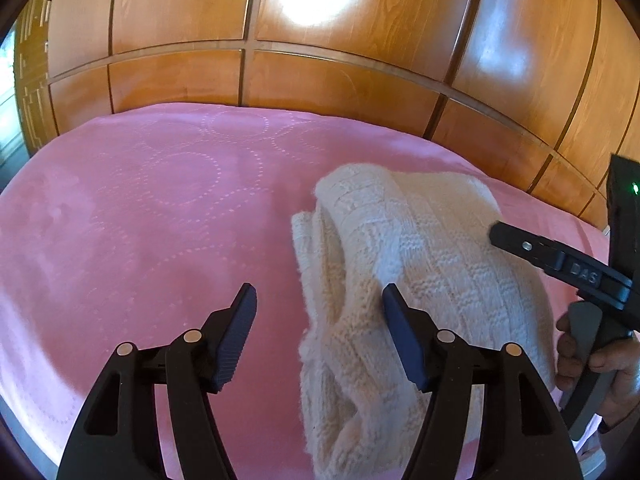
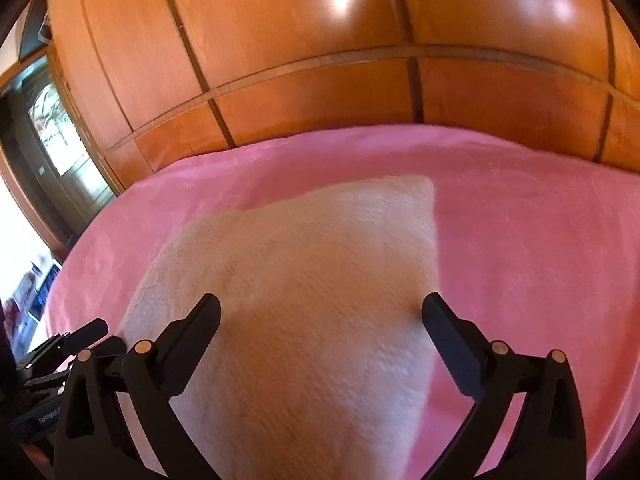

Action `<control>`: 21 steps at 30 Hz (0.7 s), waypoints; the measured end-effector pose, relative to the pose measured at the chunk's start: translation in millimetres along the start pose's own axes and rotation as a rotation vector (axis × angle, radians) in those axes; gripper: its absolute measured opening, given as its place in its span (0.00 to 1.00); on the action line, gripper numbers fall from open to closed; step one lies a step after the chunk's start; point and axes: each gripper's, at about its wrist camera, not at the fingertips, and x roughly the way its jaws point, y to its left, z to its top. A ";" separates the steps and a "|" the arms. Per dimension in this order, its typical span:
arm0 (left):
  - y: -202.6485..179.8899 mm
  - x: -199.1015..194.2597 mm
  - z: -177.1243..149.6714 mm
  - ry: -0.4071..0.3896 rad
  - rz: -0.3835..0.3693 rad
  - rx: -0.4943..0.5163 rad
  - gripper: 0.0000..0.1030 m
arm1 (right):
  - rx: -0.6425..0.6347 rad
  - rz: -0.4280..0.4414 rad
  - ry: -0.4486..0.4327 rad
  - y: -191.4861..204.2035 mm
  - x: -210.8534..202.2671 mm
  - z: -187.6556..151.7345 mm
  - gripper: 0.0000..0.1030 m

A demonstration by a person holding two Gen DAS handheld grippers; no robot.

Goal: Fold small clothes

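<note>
One cream knitted garment lies folded in a soft heap on the pink bedspread. I count one garment only, in both wrist views. From my left gripper it sits ahead and to the right, with its near edge running behind the right-hand finger; the gap between the two fingers shows mostly bare pink cover, and neither pad presses on the wool. That claw is released, its jaws standing apart.

From my right gripper the garment lies straight ahead and beneath, filling the space between the two fingers. This view is blurred, but the jaws are spread wide and the pads stand clear of the knit, so this claw is released too and grasps nothing.

In the left wrist view, my right gripper enters from the right edge with one finger reaching over the garment's far right side. One hand is wrapped round its grey handle.

Beyond both claws, past the one bedspread, stands one glossy wooden wardrobe, its panels catching bright patches of light.
</note>
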 end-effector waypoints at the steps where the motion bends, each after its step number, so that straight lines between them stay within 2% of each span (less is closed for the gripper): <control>1: 0.1 -0.4 0.3 0.001 0.001 0.000 0.62 | 0.014 0.004 0.002 -5.0 -3.3 -3.5 0.98; 3: 1.9 -1.0 -1.4 0.000 0.010 -0.003 0.68 | 0.041 0.018 0.005 -13.3 -9.2 -9.4 0.98; 8: 15.7 0.0 -10.4 0.028 -0.019 -0.059 0.68 | 0.095 0.065 0.027 -29.4 -30.3 -29.8 0.98; 16: 51.6 1.3 8.7 0.050 -0.281 -0.281 0.68 | 0.094 0.064 0.010 -30.8 -54.4 -43.4 0.97; 21: 40.2 34.0 26.4 0.128 -0.344 -0.265 0.67 | 0.044 0.052 0.014 -15.9 -54.9 -50.4 0.97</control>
